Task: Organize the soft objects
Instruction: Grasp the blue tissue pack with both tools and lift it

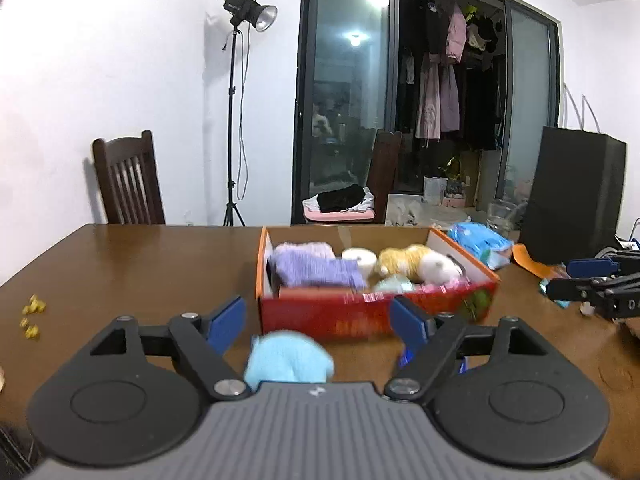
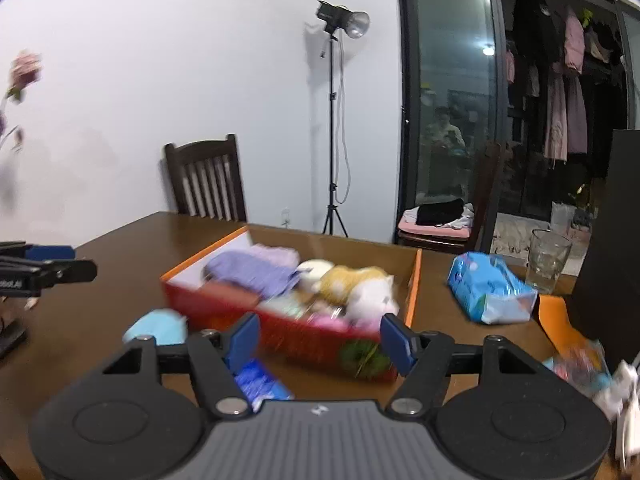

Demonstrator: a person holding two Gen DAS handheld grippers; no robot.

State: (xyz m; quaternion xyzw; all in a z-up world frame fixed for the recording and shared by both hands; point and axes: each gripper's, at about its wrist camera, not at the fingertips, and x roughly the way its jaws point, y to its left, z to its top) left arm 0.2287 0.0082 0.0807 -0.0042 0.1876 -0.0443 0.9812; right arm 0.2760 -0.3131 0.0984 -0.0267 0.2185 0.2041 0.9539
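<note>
While both grippers, left (image 1: pixel 318 320) and right (image 2: pixel 318 338), gape wide and empty, red cardboard box (image 1: pixel 360 312) holds fuzzy purple knit (image 1: pixel 312 268), plush cat (image 1: pixel 416 264); fluffy light-blue sock (image 1: pixel 288 358) lies outside on tabletop (image 1: pixel 140 264).

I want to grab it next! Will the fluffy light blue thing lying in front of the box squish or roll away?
The light blue thing looks like soft knit cloth, so it would probably squish and flop. It seems light, lying slumped on the table, so it likely won't roll. The open left gripper may need a deep pinch.
</note>
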